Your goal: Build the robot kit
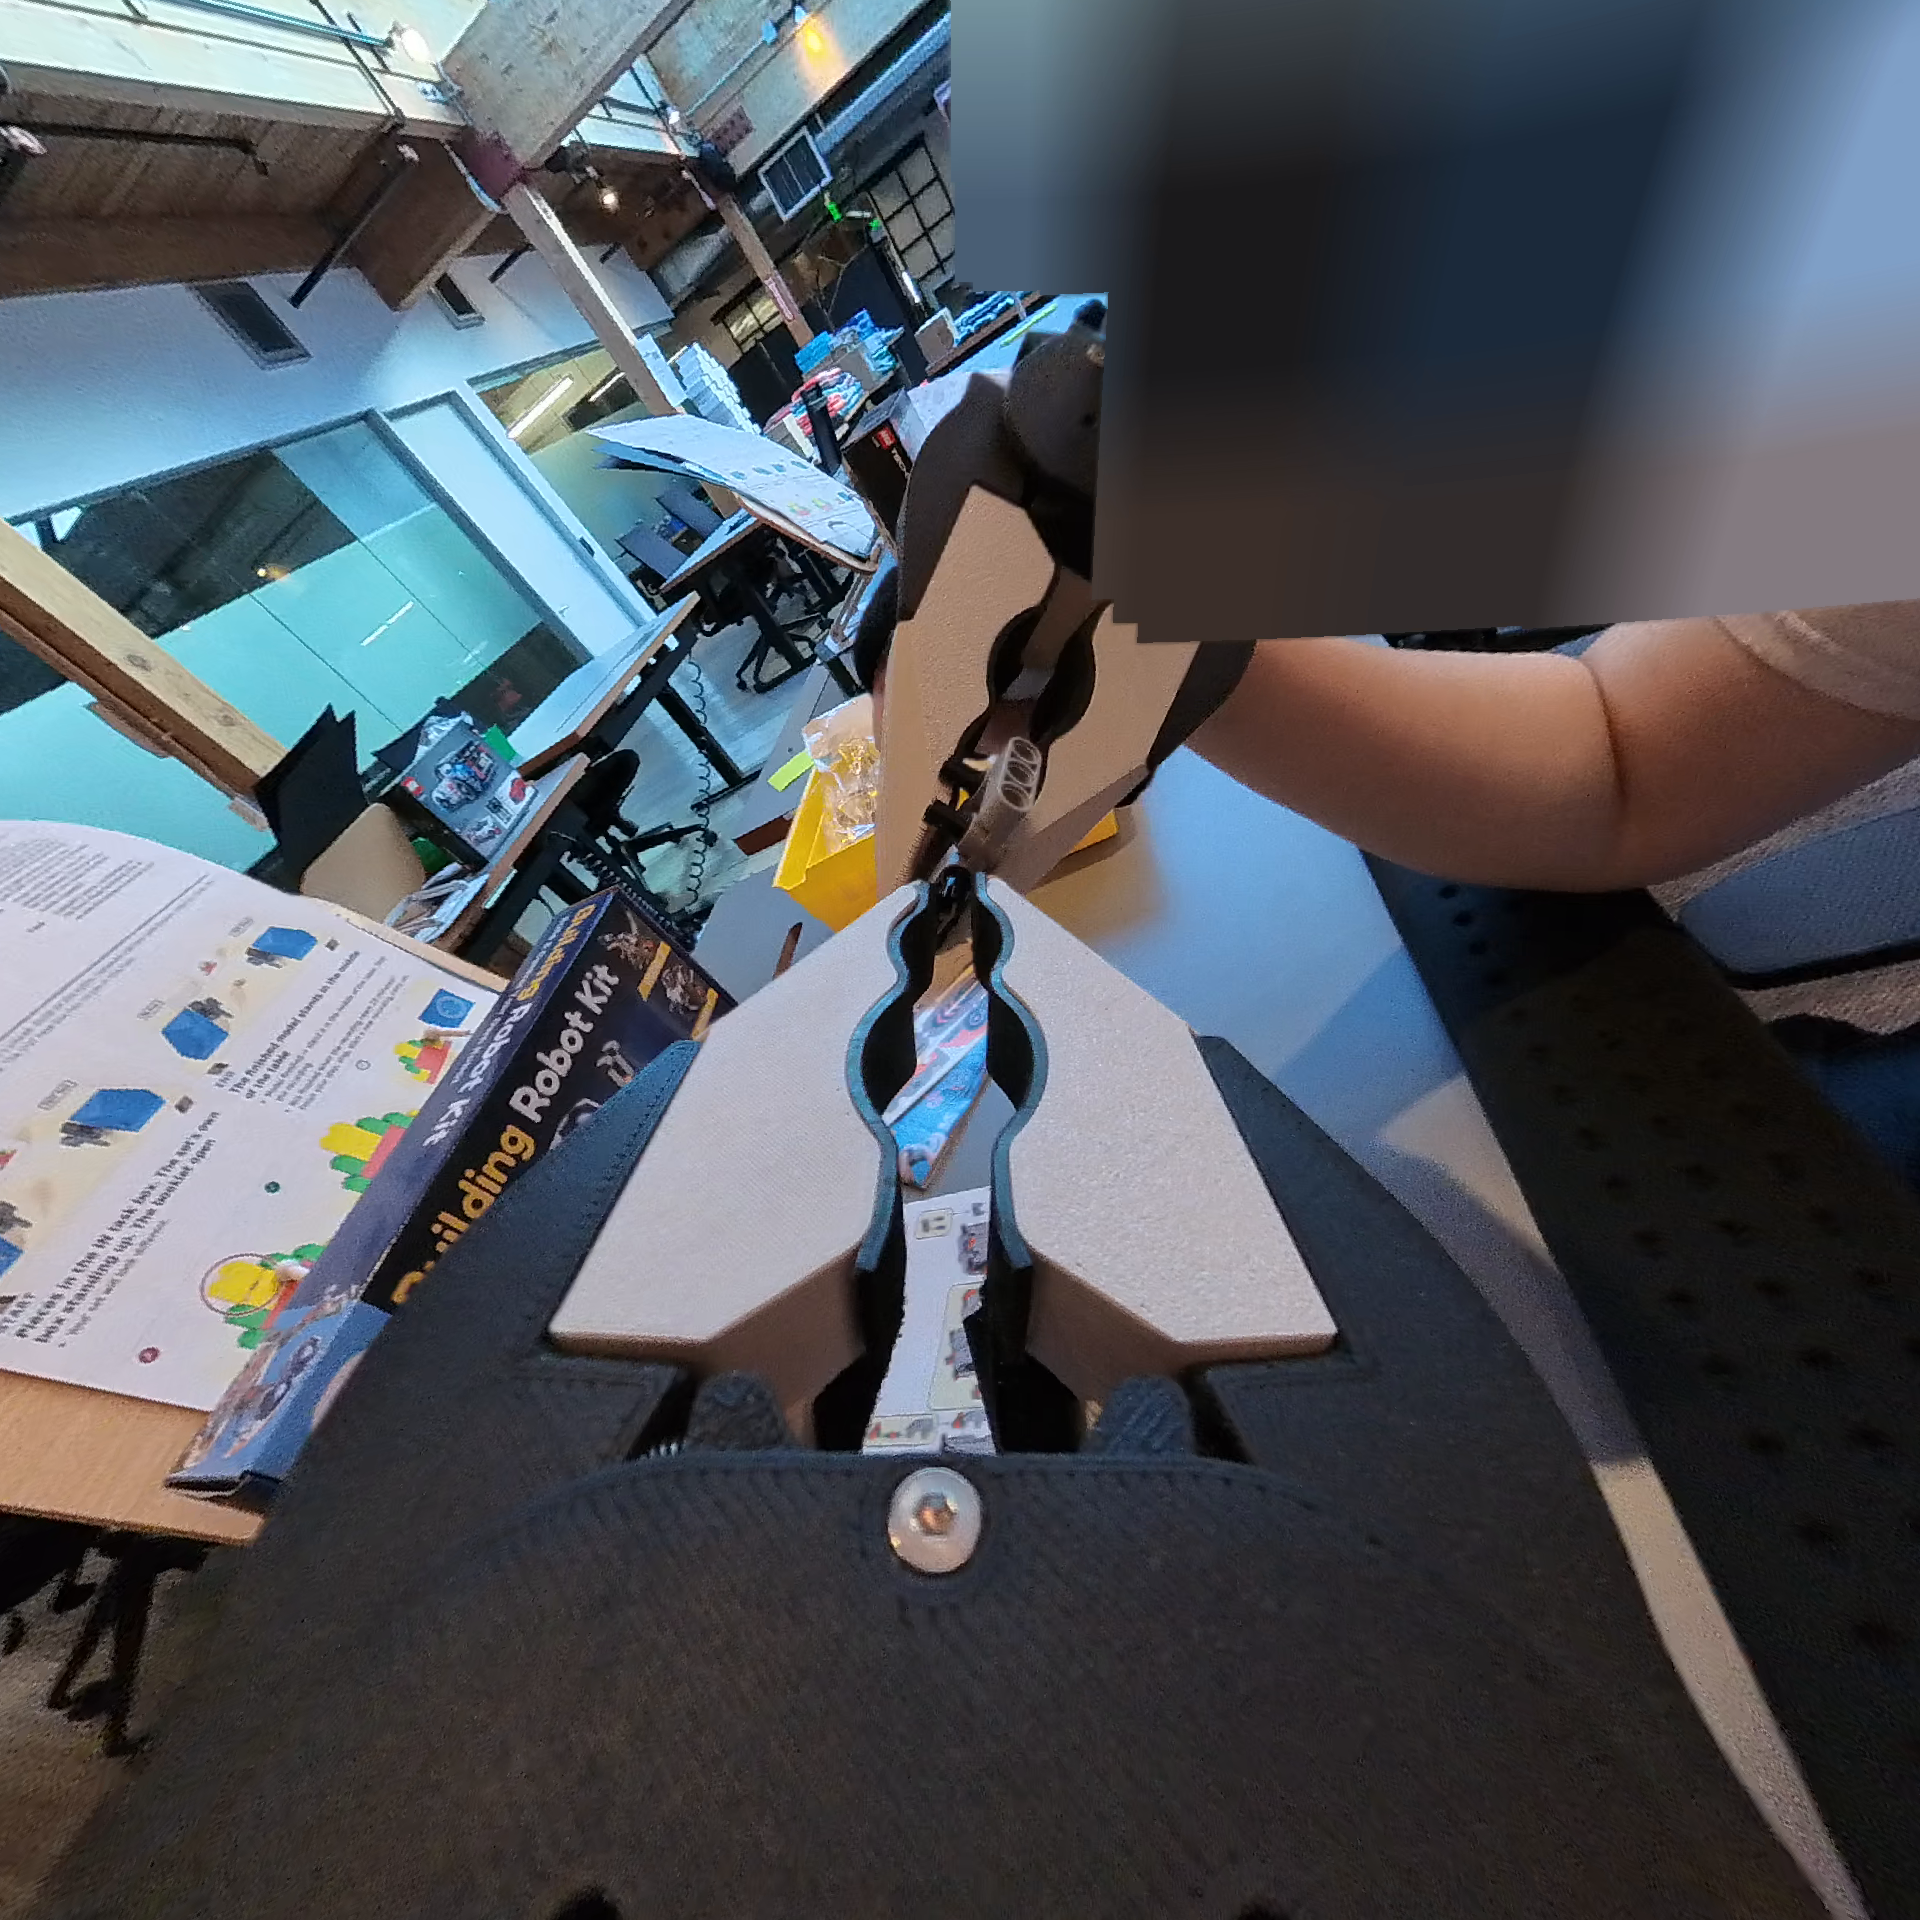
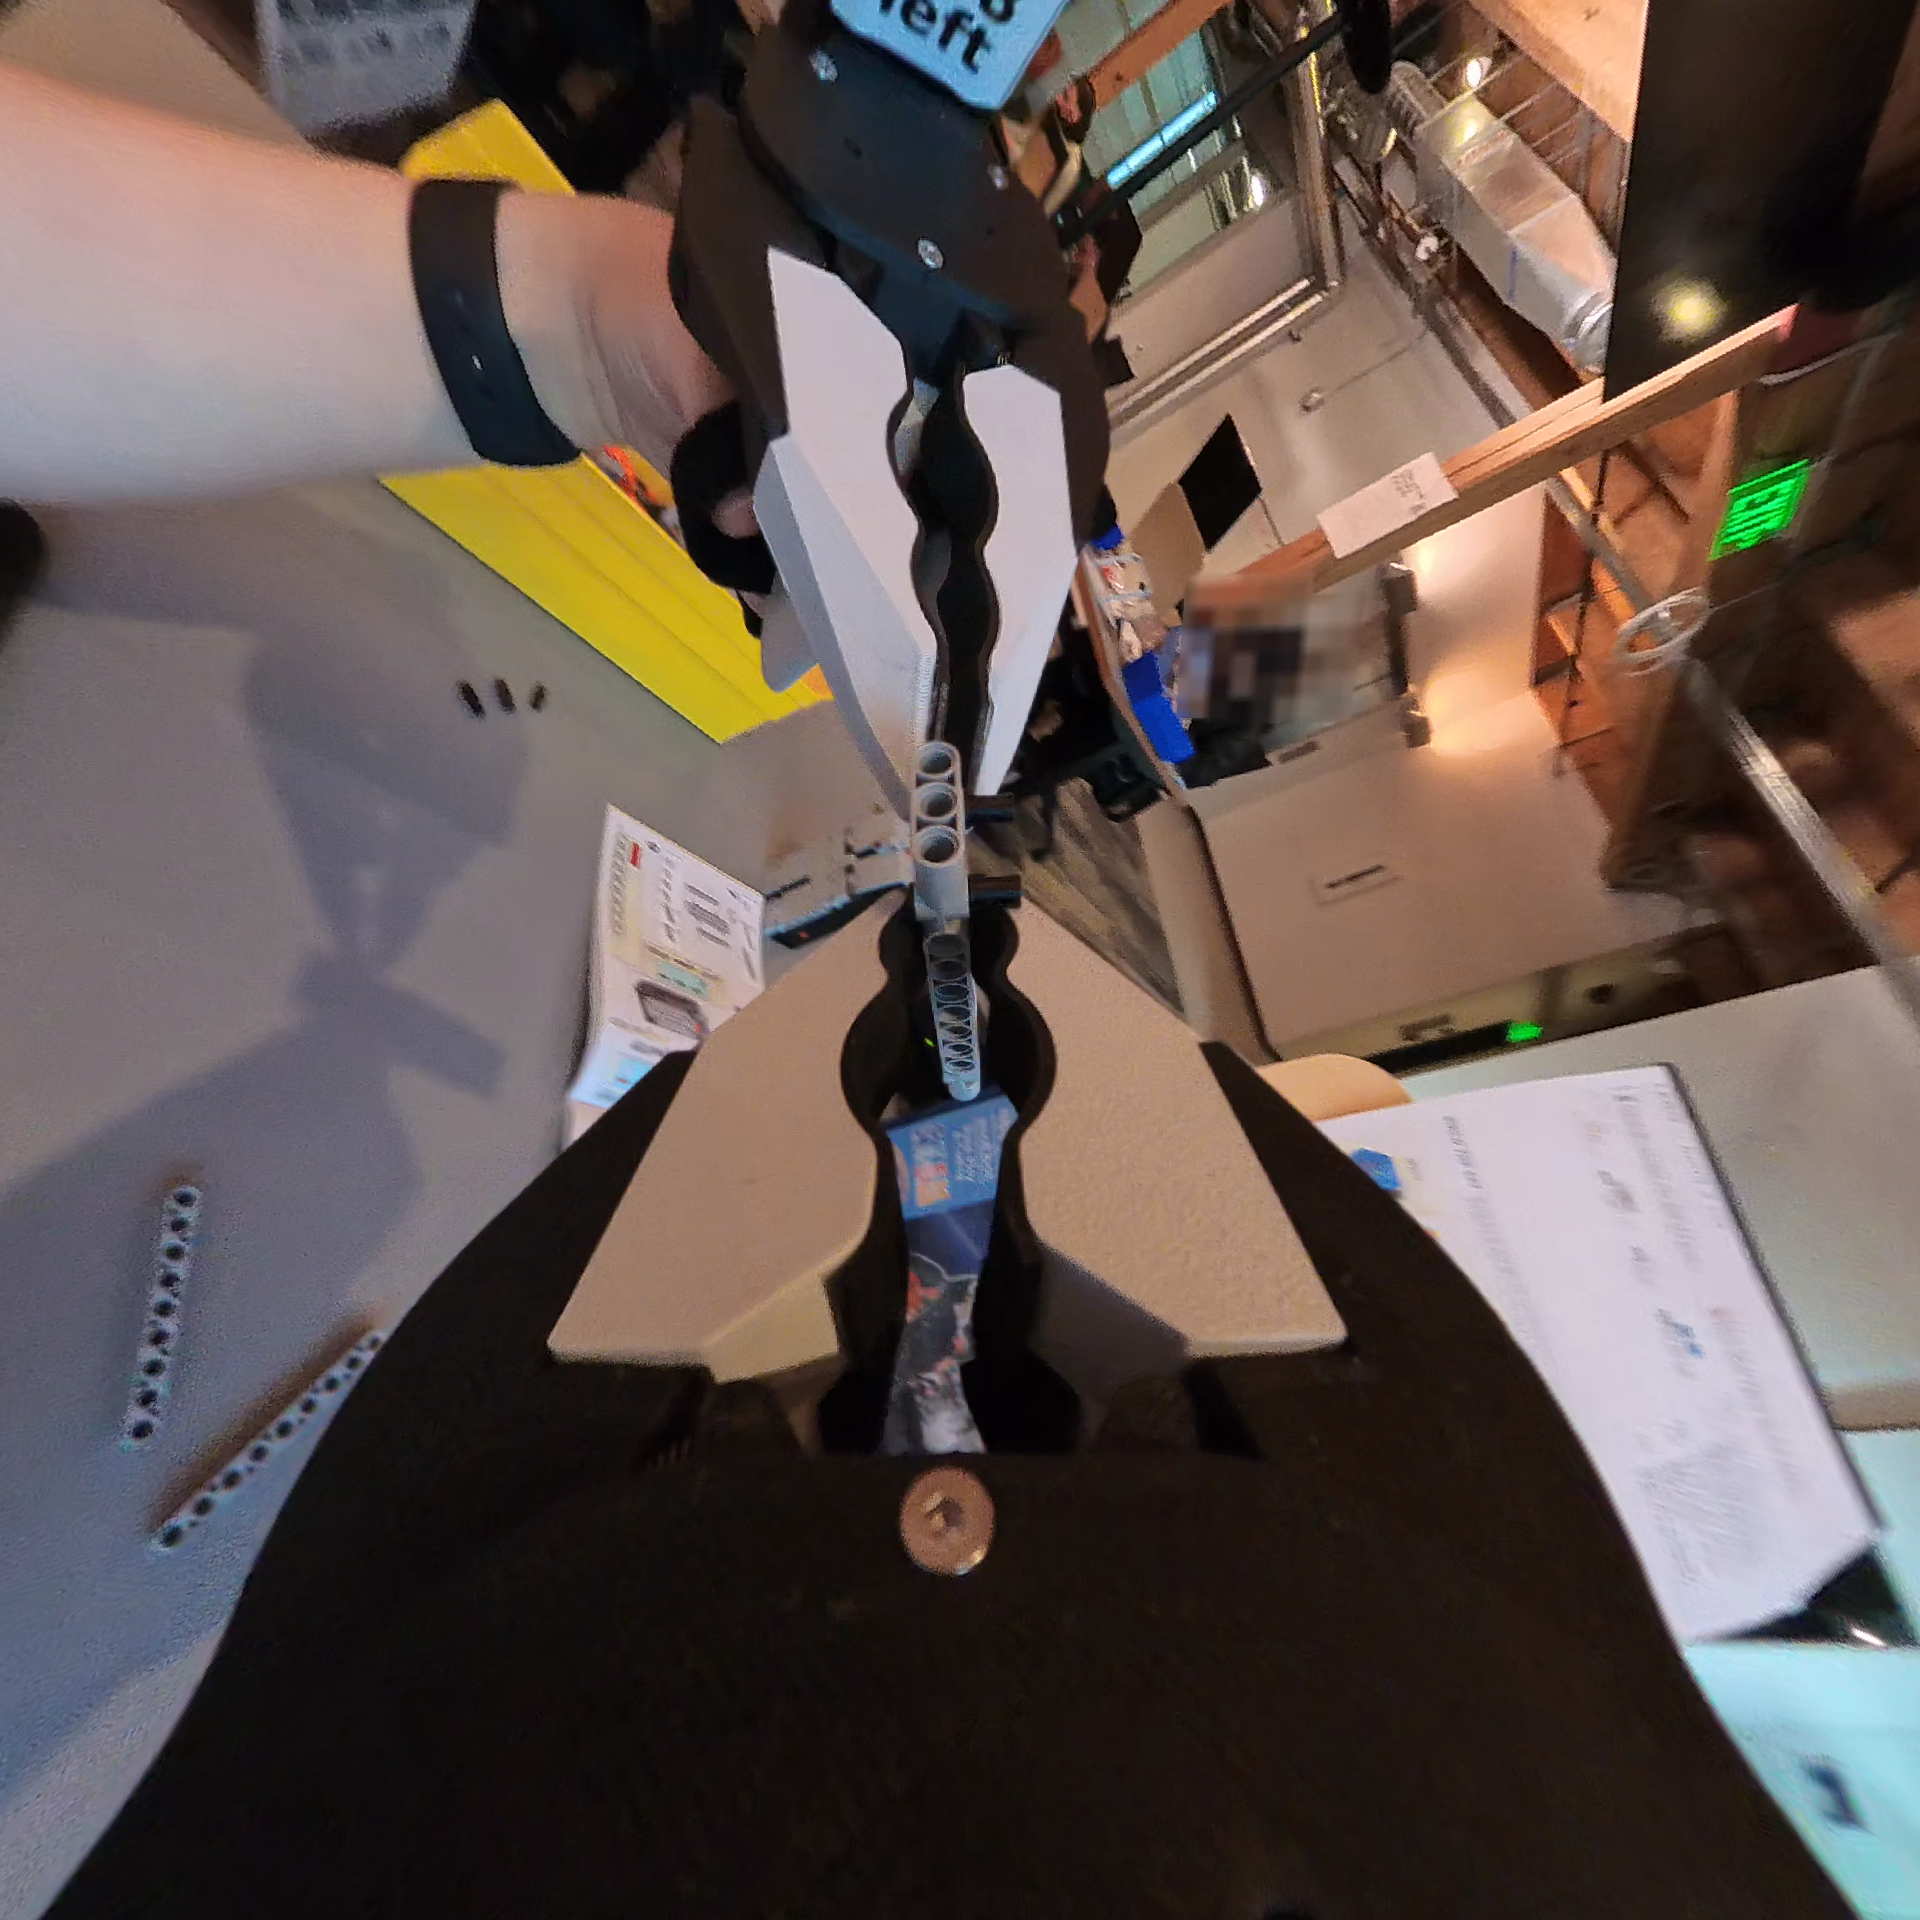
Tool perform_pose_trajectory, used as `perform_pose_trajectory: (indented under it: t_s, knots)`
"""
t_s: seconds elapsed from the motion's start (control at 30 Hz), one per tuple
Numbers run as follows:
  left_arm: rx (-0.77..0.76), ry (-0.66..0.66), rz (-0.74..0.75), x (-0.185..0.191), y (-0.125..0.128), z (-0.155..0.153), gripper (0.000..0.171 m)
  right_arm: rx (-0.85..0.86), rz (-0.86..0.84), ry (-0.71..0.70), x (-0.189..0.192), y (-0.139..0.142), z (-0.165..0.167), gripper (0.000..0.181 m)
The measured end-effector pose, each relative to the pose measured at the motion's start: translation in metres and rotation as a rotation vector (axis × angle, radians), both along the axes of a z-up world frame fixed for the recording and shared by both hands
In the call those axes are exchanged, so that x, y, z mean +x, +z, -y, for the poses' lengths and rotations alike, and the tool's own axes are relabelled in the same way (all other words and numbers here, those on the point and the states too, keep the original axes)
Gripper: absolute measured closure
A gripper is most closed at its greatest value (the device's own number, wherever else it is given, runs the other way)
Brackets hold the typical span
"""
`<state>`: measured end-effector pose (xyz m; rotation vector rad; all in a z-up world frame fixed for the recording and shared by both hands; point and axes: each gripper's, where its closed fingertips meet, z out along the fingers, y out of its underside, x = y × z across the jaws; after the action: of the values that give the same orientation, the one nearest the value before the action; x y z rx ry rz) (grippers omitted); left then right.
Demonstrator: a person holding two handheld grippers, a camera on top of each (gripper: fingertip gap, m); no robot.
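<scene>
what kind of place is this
Likely a shared workshop or lab: rows of standing desks, exposed timber beams overhead, and building-kit boxes with instruction sheets and perforated grey beams on the table.

Grey table [image 2: 260,831] bears a yellow tray [image 2: 582,561], two holed beams [image 2: 161,1314], booklet [image 2: 665,956].

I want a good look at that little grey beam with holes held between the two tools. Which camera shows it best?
The right wrist view: the grey beam sits centred, its row of holes facing the camera, between both tools' tips. The left wrist view shows only one short end, mostly hidden by the right tool.
</scene>
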<state>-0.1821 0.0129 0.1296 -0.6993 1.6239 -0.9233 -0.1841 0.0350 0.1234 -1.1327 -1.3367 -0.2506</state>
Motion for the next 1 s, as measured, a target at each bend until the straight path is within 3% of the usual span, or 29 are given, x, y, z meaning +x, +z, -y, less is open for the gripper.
perform_pose_trajectory:
  t_s: [0.2, 0.47, 0.7, 0.8, 1.0]
  knots:
    - [0.023, 0.0, 0.018, -0.001, 0.001, 0.002, 0.168, 0.023, 0.014, -0.013, 0.0, 0.002, 0.002, 0.175]
    - [-0.083, -0.001, 0.069, -0.011, 0.018, -0.001, 0.165, -0.384, -0.421, 0.313, 0.005, 0.013, 0.009, 0.174]
    - [-0.127, 0.003, 0.062, 0.002, 0.018, 0.0, 0.168, -0.466, -0.446, 0.347, 0.006, 0.008, 0.01, 0.174]
    - [-0.14, -0.012, 0.038, 0.007, 0.014, 0.001, 0.161, -0.481, -0.451, 0.353, 0.006, 0.007, 0.009, 0.174]
    - [-0.144, -0.011, 0.035, 0.013, 0.011, -0.001, 0.168, -0.515, -0.44, 0.348, 0.007, 0.002, 0.007, 0.174]
